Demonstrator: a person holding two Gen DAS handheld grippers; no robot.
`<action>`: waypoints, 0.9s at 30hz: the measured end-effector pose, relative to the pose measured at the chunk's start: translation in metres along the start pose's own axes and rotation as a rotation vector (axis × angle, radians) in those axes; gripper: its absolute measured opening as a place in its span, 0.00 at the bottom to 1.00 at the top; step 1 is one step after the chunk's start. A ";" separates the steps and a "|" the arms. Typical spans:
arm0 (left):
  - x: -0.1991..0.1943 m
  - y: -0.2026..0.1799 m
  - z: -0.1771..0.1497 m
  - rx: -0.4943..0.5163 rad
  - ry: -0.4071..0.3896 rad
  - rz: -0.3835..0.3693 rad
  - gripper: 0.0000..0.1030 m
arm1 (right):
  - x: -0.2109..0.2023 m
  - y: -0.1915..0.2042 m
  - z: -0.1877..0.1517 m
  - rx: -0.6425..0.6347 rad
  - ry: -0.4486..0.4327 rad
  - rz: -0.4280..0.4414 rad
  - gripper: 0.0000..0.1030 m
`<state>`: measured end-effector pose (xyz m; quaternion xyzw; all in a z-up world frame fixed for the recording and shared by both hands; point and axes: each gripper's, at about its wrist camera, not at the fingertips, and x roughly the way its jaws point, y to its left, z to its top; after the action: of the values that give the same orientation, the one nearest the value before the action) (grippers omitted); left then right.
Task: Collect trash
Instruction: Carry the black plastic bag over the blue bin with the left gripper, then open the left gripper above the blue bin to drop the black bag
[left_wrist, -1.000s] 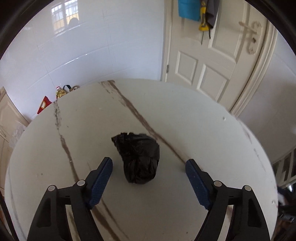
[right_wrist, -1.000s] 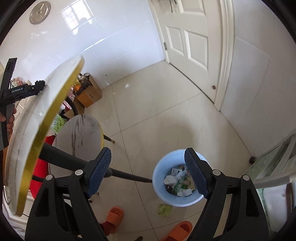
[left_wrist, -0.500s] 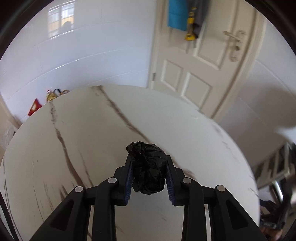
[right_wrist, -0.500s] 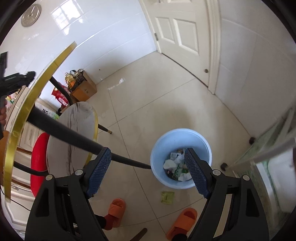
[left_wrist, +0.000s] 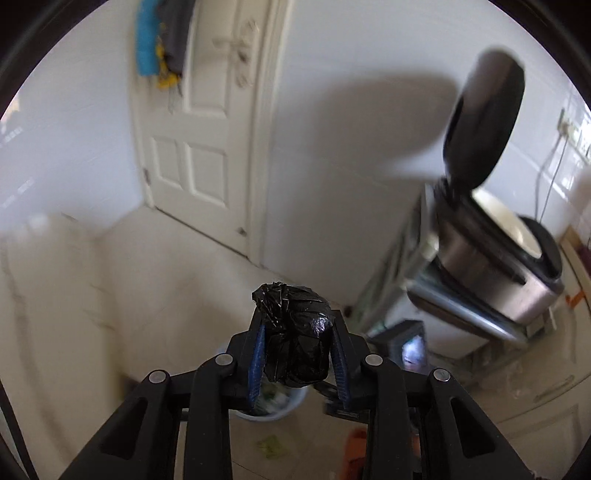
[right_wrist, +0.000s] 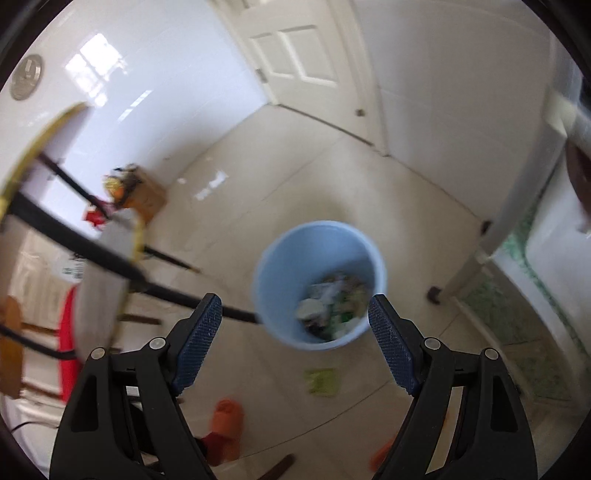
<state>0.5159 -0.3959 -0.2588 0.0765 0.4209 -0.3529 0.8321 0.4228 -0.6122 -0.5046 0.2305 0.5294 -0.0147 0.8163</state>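
Left wrist view: left hand-held gripper (left_wrist: 297, 354) is clamping a crumpled black plastic wad (left_wrist: 293, 334) between its blue pads, carrying it in the air above the floor. Light-blue bin (right_wrist: 319, 284), landmark, is standing on the tiled floor, already holding mixed litter. Right hand-held gripper (right_wrist: 295, 343) is hanging above the bin, jaws wide, holding nothing. Yellow-green scrap (right_wrist: 322, 382) is lying just beside the bin. Progress, judged: wad picked up; drop into bin outstanding.

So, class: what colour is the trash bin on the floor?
Light blue bin, clearest in the right wrist view.
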 end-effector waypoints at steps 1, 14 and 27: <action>0.028 -0.002 -0.006 0.011 0.035 0.015 0.27 | 0.011 -0.008 -0.001 0.006 0.009 -0.015 0.78; 0.296 0.128 -0.094 -0.142 0.419 0.083 0.28 | 0.221 -0.101 -0.008 0.096 0.358 -0.080 0.44; 0.391 0.170 -0.148 -0.196 0.533 0.115 0.67 | 0.257 -0.113 -0.011 0.055 0.447 -0.075 0.17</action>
<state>0.6859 -0.4119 -0.6764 0.1095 0.6519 -0.2300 0.7143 0.4960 -0.6522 -0.7732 0.2302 0.7047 -0.0080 0.6710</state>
